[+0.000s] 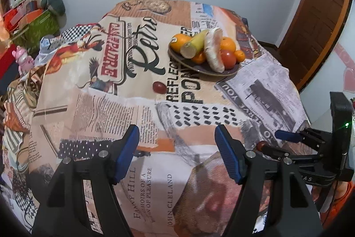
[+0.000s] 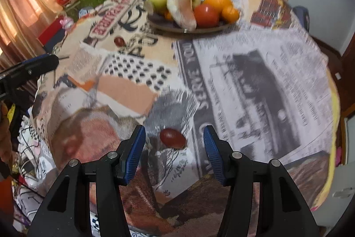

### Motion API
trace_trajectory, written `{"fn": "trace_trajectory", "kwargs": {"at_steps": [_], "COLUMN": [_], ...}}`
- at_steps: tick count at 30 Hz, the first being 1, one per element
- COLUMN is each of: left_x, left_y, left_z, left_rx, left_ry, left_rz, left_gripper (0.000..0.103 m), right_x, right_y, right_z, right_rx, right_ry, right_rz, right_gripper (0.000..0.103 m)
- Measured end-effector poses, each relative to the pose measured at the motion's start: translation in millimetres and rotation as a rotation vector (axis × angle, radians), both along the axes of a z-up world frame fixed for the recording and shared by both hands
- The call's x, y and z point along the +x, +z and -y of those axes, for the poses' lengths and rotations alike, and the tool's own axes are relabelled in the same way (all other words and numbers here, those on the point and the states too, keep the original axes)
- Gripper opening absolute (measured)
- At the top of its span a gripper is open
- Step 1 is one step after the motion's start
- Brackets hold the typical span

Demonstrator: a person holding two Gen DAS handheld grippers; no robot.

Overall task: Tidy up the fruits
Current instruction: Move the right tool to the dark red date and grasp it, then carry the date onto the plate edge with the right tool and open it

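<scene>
The right gripper [image 2: 174, 142] hung low over the tablecloth [image 2: 255, 72], jaws wide, a red grape [image 2: 172, 138] lying loose between its fingers, touching neither. The left gripper [image 1: 177, 143] also stood wide and held nothing. Farther out, a second grape [image 1: 159, 87] lay alone on the cloth. Beyond it sat the plate [image 1: 200, 70], heaped with oranges [image 1: 227, 44], a tomato [image 1: 228, 58] and a banana [image 1: 195, 44].
</scene>
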State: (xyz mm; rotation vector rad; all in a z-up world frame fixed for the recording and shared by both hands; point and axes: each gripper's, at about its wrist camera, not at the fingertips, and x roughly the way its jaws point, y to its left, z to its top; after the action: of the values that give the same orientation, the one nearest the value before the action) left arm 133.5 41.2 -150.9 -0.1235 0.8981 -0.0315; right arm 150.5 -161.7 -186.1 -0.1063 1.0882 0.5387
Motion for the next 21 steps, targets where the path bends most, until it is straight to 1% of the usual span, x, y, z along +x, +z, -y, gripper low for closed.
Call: {"fn": "trace_trajectory", "kwargs": {"at_steps": [2, 4, 6, 7, 14, 21], "left_x": [1, 4, 7, 9, 29, 66], "left_y": [-4, -6, -9, -11, -26, -41], "left_z": [-1, -1, -2, -2, -9, -20], "left_rx": [0.003, 0.007, 0.008, 0.008, -0.002, -0.003], "left_ry": [0.001, 0.002, 0.002, 0.003, 0.012, 0.026], "left_rz": [-0.005, -0.009, -0.015, -0.019, -0.051, -0.067], "left_gripper": [0.07, 0.07, 0.07, 0.07, 0.07, 0.07], "right_x": [0, 1, 1, 1, 11, 36], "right_y": [-7, -12, -14, -13, 6, 27], "right_z": [0, -1, -1, -1, -3, -17], "right_rx": [0.0, 0.007, 0.023, 0.022, 0.053, 0.077], "right_ry": [0.0, 0.01, 0.021, 0.017, 0.014, -0.007], "right_rz": [-0.013, -0.034, -0.043, -0.038, 0.027, 0.116], "right_gripper": [0.047, 0.033, 0.026, 0.025, 0.025, 0.025]}}
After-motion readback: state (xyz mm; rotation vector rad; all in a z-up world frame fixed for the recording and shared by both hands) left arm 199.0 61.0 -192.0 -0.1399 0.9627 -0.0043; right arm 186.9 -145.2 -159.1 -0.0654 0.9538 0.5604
